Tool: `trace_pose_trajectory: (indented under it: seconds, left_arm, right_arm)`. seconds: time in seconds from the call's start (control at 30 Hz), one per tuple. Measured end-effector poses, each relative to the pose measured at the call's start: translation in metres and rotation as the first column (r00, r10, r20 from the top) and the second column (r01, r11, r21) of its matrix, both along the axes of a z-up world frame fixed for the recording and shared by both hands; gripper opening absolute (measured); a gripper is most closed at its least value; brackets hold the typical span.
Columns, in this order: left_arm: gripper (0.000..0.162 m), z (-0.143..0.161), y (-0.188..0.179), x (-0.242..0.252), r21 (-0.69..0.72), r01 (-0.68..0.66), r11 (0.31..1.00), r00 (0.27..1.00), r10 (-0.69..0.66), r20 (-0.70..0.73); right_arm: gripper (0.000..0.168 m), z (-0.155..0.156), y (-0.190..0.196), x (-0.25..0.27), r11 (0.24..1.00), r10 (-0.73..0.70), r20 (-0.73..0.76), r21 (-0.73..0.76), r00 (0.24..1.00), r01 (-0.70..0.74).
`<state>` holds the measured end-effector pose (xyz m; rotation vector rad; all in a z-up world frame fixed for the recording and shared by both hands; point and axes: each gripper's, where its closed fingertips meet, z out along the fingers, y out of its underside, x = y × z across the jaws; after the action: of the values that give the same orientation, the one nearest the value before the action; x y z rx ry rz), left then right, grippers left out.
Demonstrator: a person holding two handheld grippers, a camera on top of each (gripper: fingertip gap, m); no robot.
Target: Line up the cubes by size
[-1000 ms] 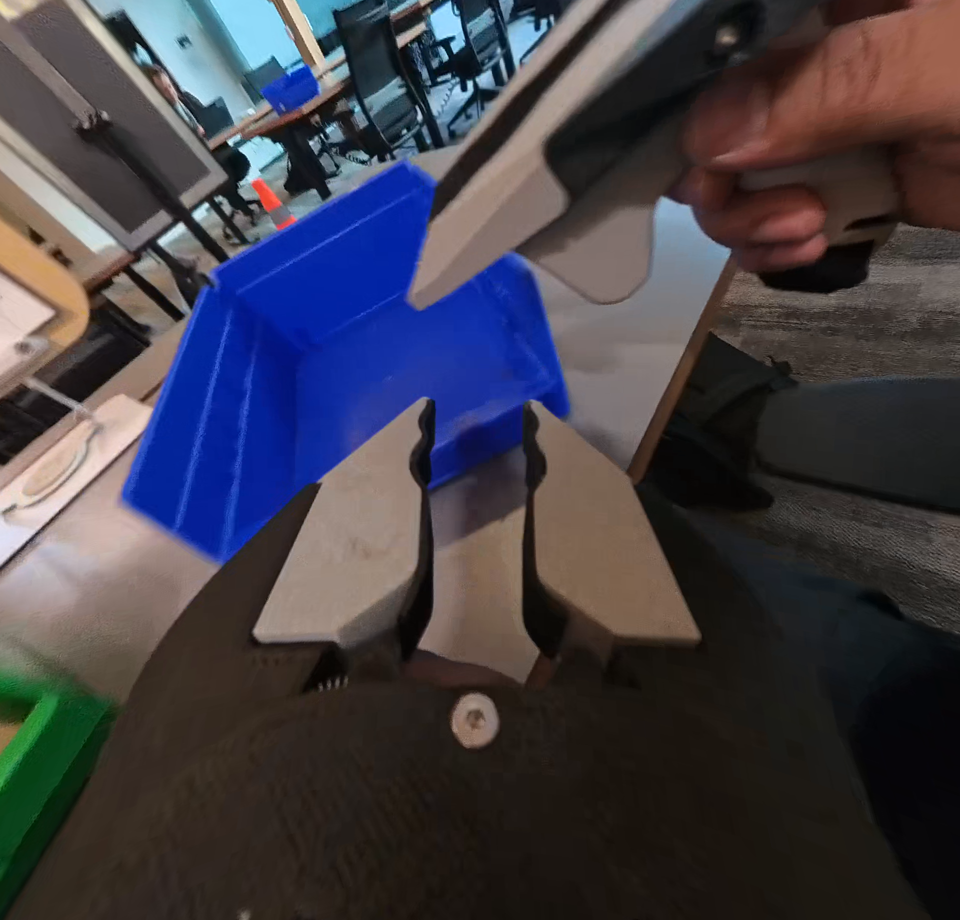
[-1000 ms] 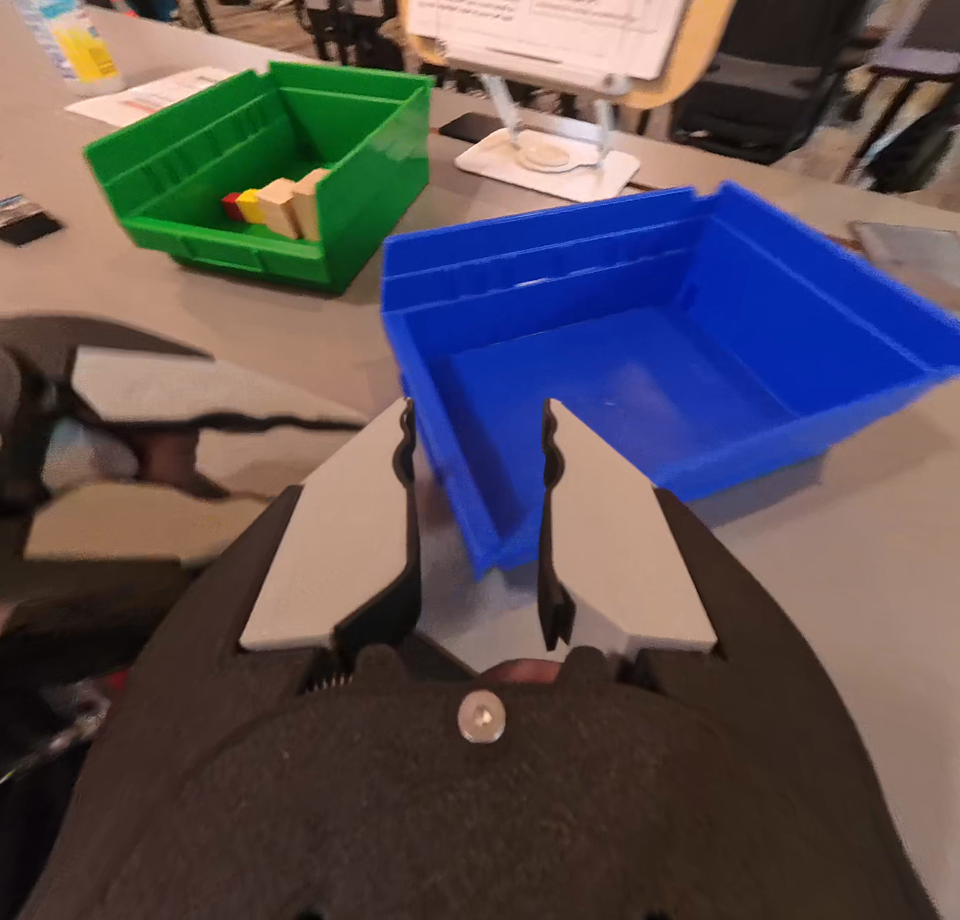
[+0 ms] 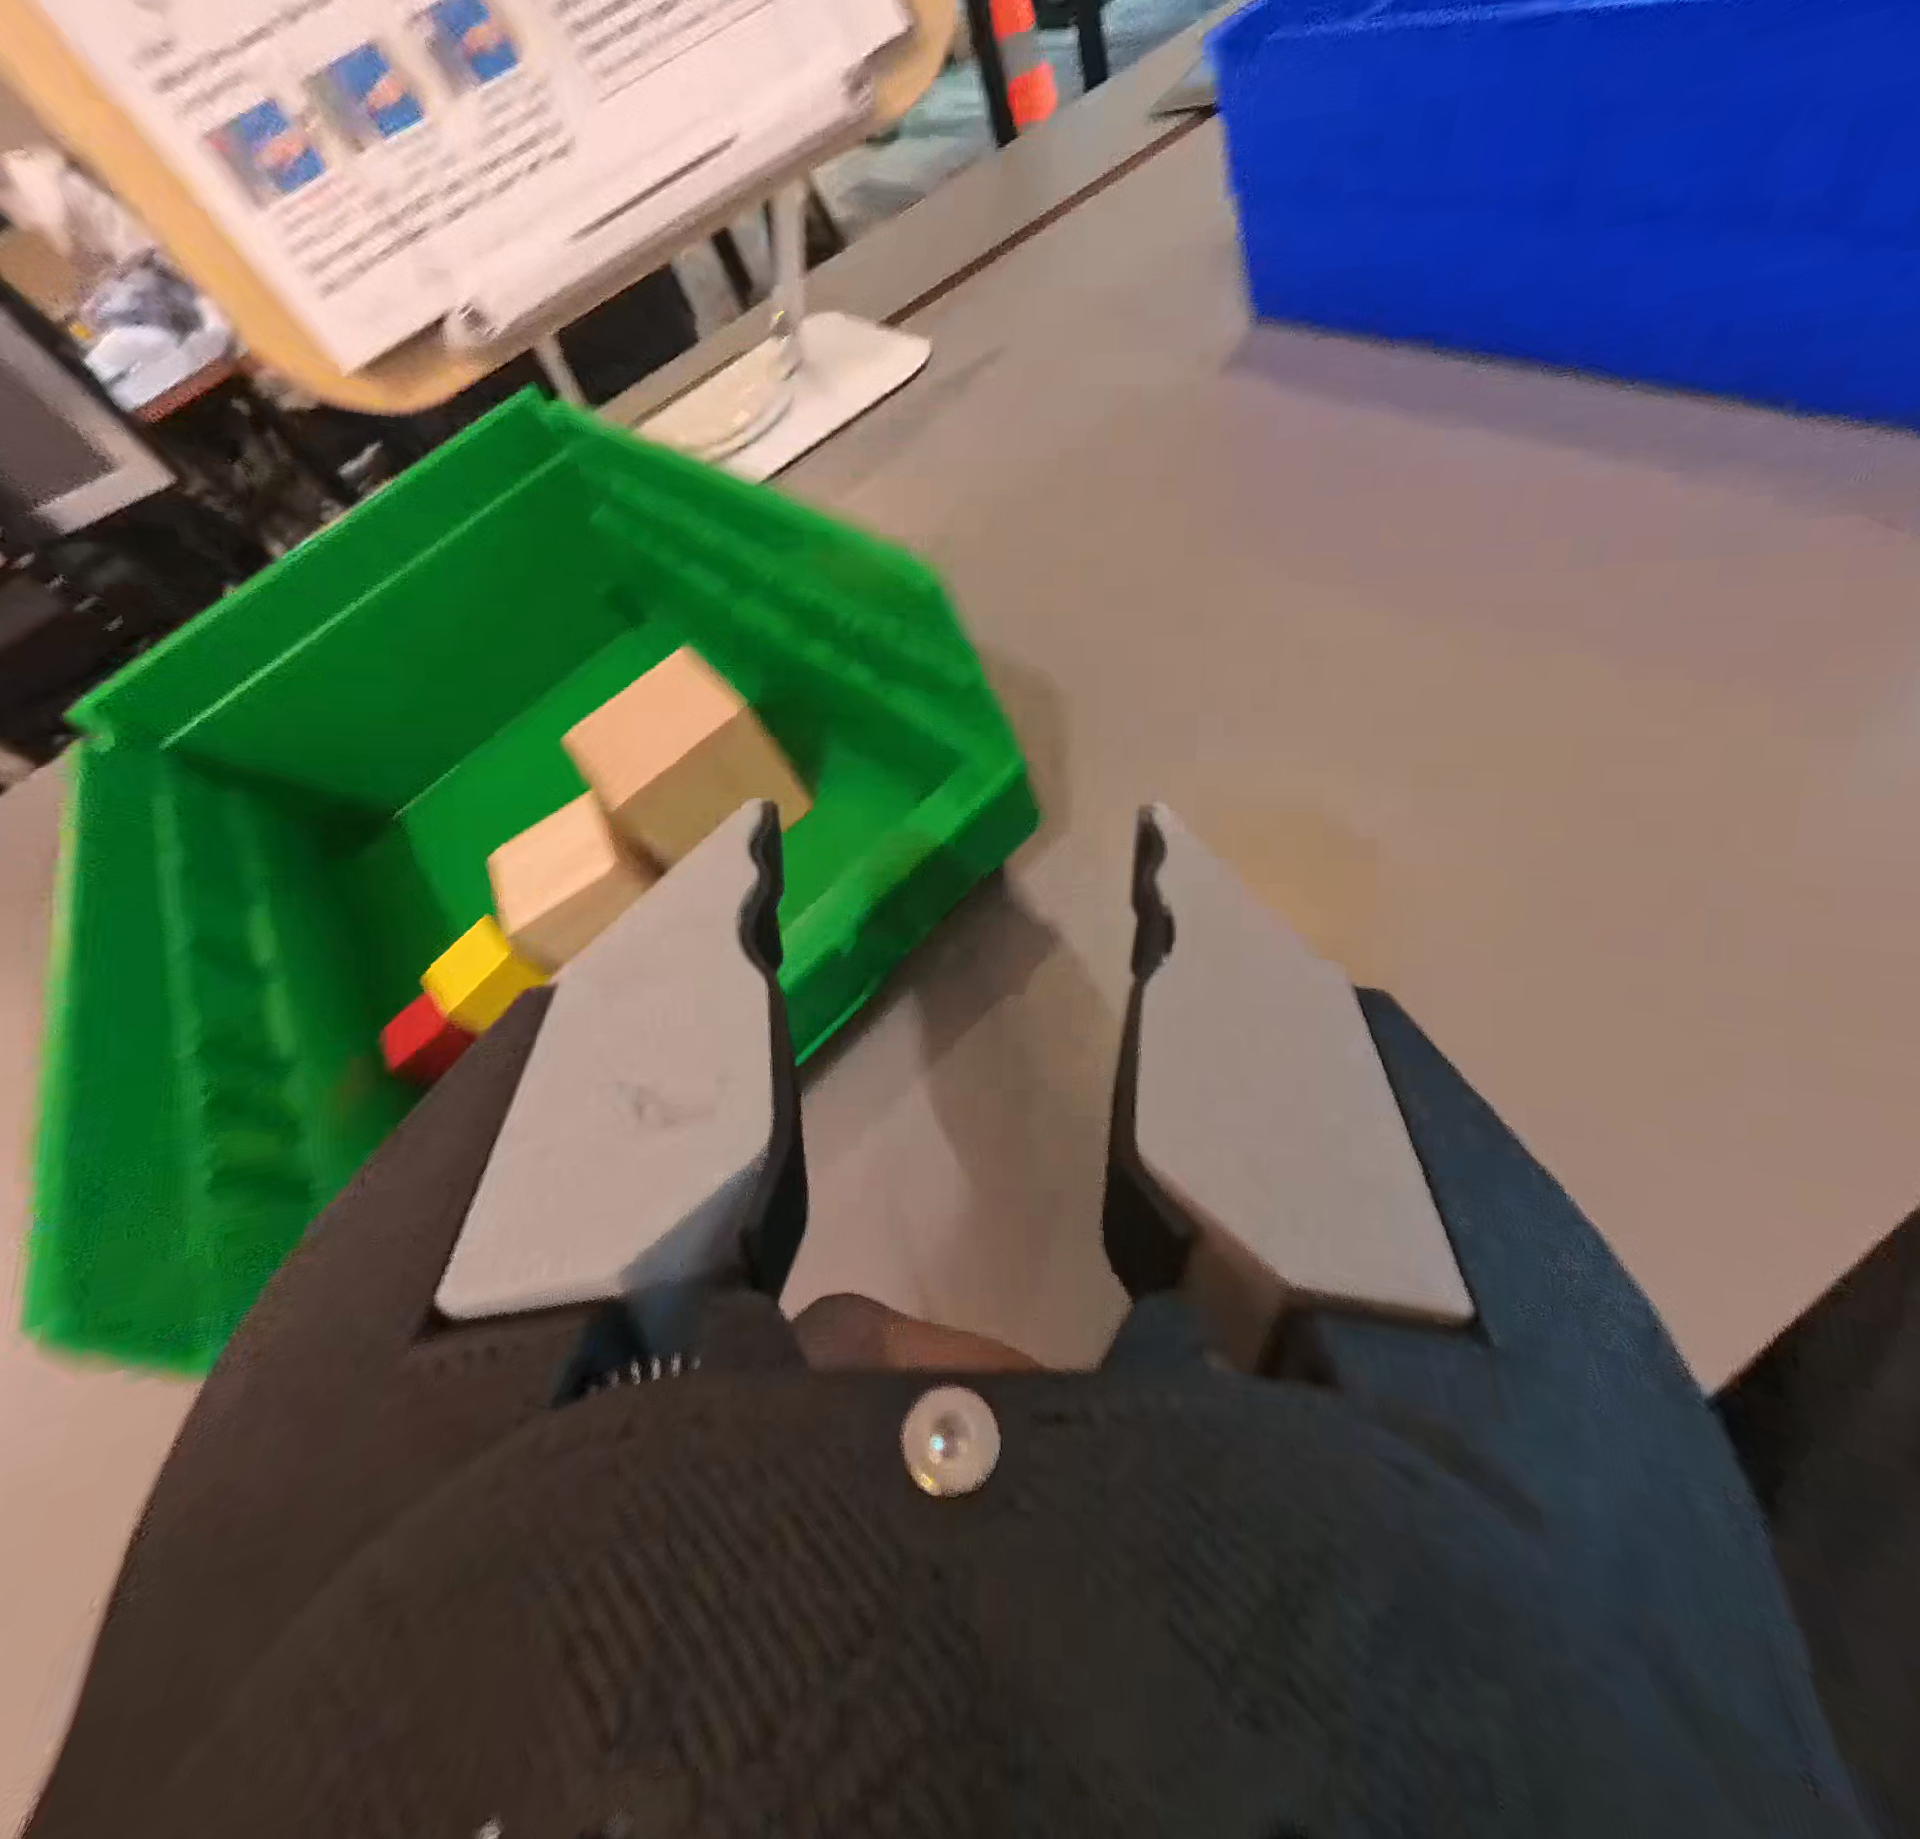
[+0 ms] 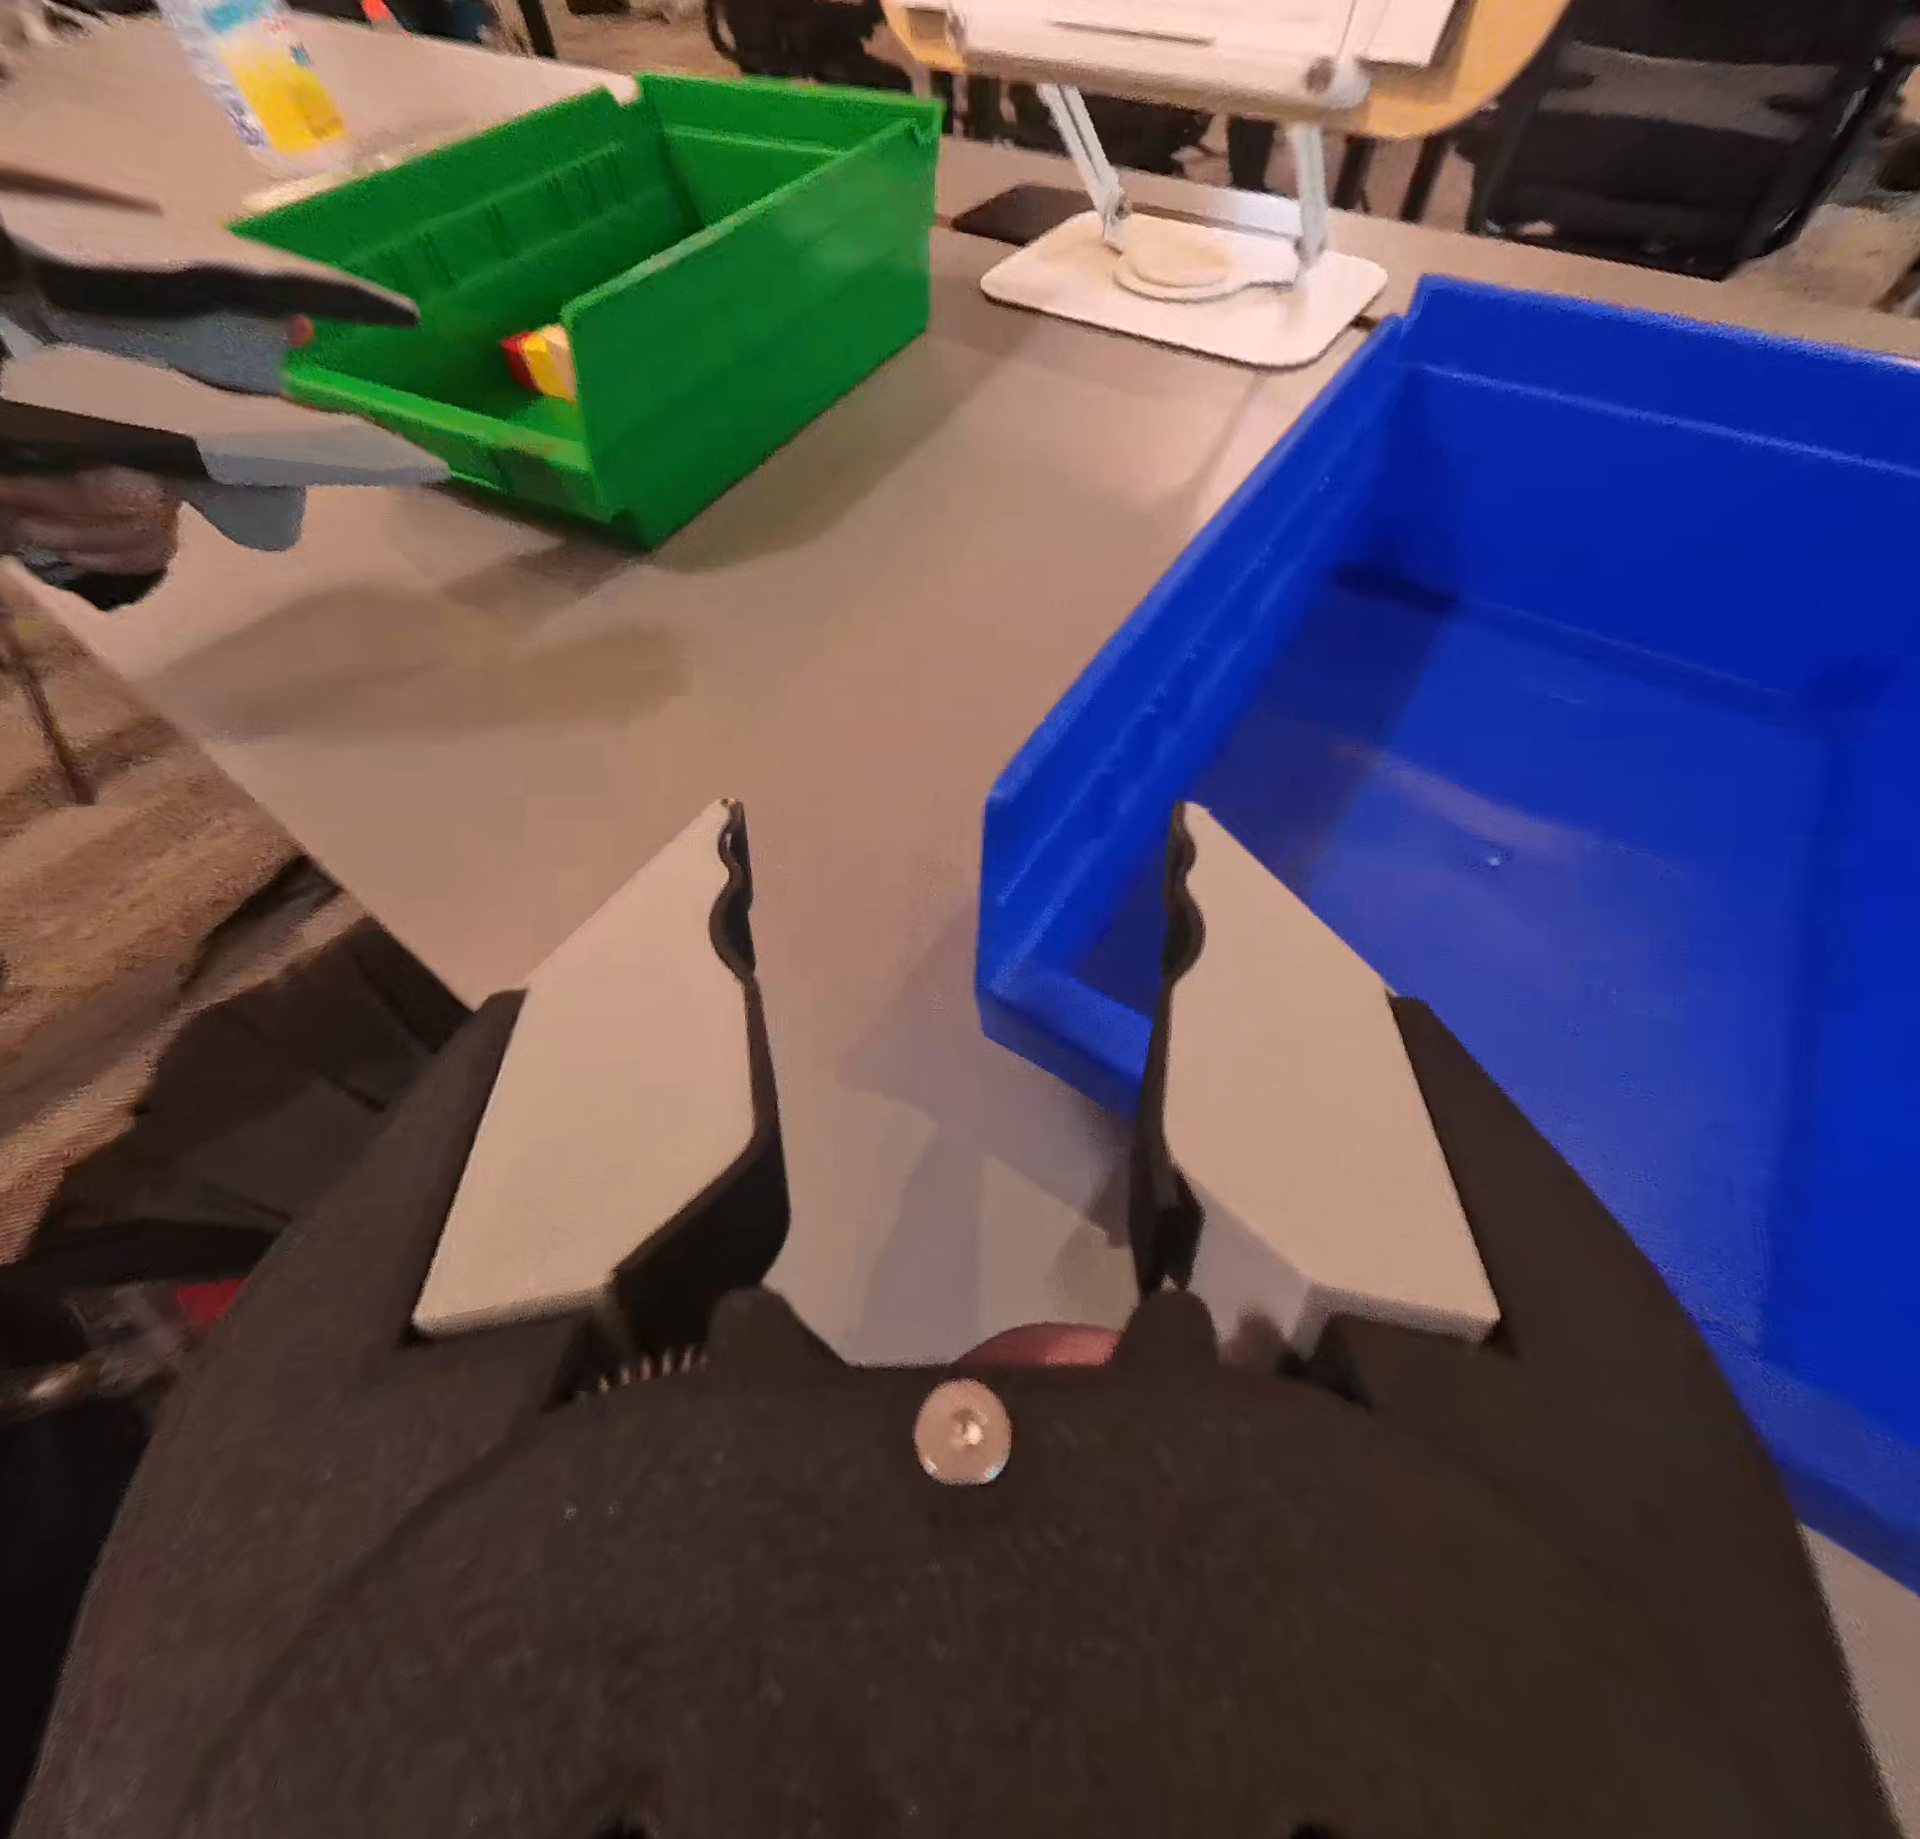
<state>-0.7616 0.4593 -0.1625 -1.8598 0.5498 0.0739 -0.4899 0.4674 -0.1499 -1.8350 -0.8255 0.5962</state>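
Observation:
A green bin (image 3: pixel 312 667) holds a row of cubes: a small red cube (image 3: pixel 421 1039), a yellow cube (image 3: pixel 480 970), a mid-size wooden cube (image 3: pixel 556 880) and a large wooden cube (image 3: pixel 681 750). My left gripper (image 3: pixel 951 823) is open and empty, just in front of the bin's near right corner. My right gripper (image 4: pixel 951 818) is open and empty over the grey table, beside the near left corner of the blue bin (image 4: pixel 1558 750). In the right wrist view the green bin (image 4: pixel 748 335) shows the red cube (image 4: pixel 514 353) and yellow cube (image 4: pixel 545 361), with the left gripper (image 4: pixel 426 392) at its front.
The blue bin also shows at top right in the left wrist view (image 3: pixel 1558 158). A document stand with a white base (image 4: pixel 1184 283) is behind the bins. A bottle (image 4: pixel 244 54) stands at the far left. The table edge (image 4: pixel 260 781) runs near on the left.
My left gripper has swung from the blue bin to the green bin and opened wider. My right gripper has opened wider and moved closer to the blue bin's left corner.

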Motion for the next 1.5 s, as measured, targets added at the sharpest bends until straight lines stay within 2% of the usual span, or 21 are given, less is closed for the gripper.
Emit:
trace_pose_trajectory:
  seconds: [0.1, 0.13, 0.17, 0.2, 0.23, 0.27, 0.4, 0.5, 0.73, 0.9, 0.97, 1.07, 1.27, 1.37, 1.5]
  left_arm:
    - [0.066, -0.002, 0.031, 0.023, 0.003, -0.060, 0.998, 0.996, 0.060, -0.064]
    - [0.062, -0.002, 0.042, 0.022, 0.021, -0.103, 0.994, 0.990, 0.104, -0.099]
    - [0.047, -0.002, 0.051, 0.017, 0.053, -0.147, 0.988, 0.977, 0.154, -0.149]
    - [0.018, -0.001, 0.058, 0.011, 0.086, -0.177, 0.980, 0.961, 0.191, -0.198]
    - [0.011, -0.001, 0.061, 0.009, 0.111, -0.178, 0.978, 0.954, 0.199, -0.226]
    - [0.011, -0.001, 0.062, 0.007, 0.121, -0.176, 0.977, 0.954, 0.199, -0.225]
    - [0.007, -0.001, 0.050, -0.024, 0.148, -0.258, 0.955, 0.928, 0.287, -0.236]
    - [0.004, -0.001, 0.028, -0.058, 0.157, -0.346, 0.925, 0.916, 0.370, -0.156]
    - [0.004, 0.000, -0.013, -0.139, 0.137, -0.531, 0.836, 0.843, 0.538, -0.018]
    - [0.004, 0.004, -0.022, -0.152, 0.186, -0.596, 0.781, 0.796, 0.606, 0.006]
    - [0.005, 0.006, -0.022, -0.153, 0.206, -0.626, 0.752, 0.773, 0.633, 0.037]
    - [0.005, 0.011, -0.021, -0.146, 0.230, -0.663, 0.712, 0.745, 0.657, 0.112]
    - [0.001, 0.002, 0.002, -0.077, 0.161, -0.521, 0.838, 0.852, 0.501, 0.150]
    - [0.002, 0.002, 0.004, -0.068, 0.151, -0.492, 0.858, 0.870, 0.475, 0.133]
    - [0.002, 0.004, 0.004, -0.056, 0.136, -0.432, 0.892, 0.889, 0.395, 0.233]
  right_arm:
    - [0.075, -0.021, 0.012, -0.018, 0.999, -0.055, 0.082, 0.005, 0.995, 0.054]
    - [0.068, -0.026, 0.018, -0.022, 0.997, -0.080, 0.106, 0.021, 0.991, 0.078]
    - [0.061, -0.029, 0.027, -0.022, 0.992, -0.122, 0.128, 0.047, 0.984, 0.117]
    - [0.053, -0.032, 0.034, -0.021, 0.986, -0.160, 0.144, 0.068, 0.977, 0.151]
    - [0.038, -0.031, 0.041, -0.019, 0.978, -0.199, 0.147, 0.099, 0.969, 0.186]
    - [0.022, -0.030, 0.047, -0.015, 0.969, -0.234, 0.153, 0.121, 0.960, 0.217]
    - [0.017, -0.030, 0.058, -0.010, 0.953, -0.291, 0.164, 0.137, 0.942, 0.271]
    - [0.011, -0.029, 0.068, -0.002, 0.927, -0.362, 0.159, 0.162, 0.919, 0.338]
    - [0.002, -0.027, 0.089, 0.017, 0.886, -0.460, 0.055, 0.089, 0.886, 0.455]
    - [0.003, -0.028, 0.097, 0.040, 0.835, -0.546, -0.025, 0.062, 0.838, 0.546]
    - [0.003, -0.027, 0.097, 0.043, 0.828, -0.559, -0.079, 0.005, 0.825, 0.561]
    - [0.004, -0.027, 0.101, 0.045, 0.802, -0.594, -0.080, 0.012, 0.801, 0.597]
    - [0.003, -0.028, 0.115, 0.033, 0.776, -0.628, -0.074, 0.027, 0.775, 0.631]
    - [0.006, -0.028, 0.117, 0.027, 0.794, -0.605, -0.042, 0.035, 0.795, 0.607]
    - [0.015, -0.031, 0.116, 0.019, 0.831, -0.554, -0.015, 0.054, 0.832, 0.554]
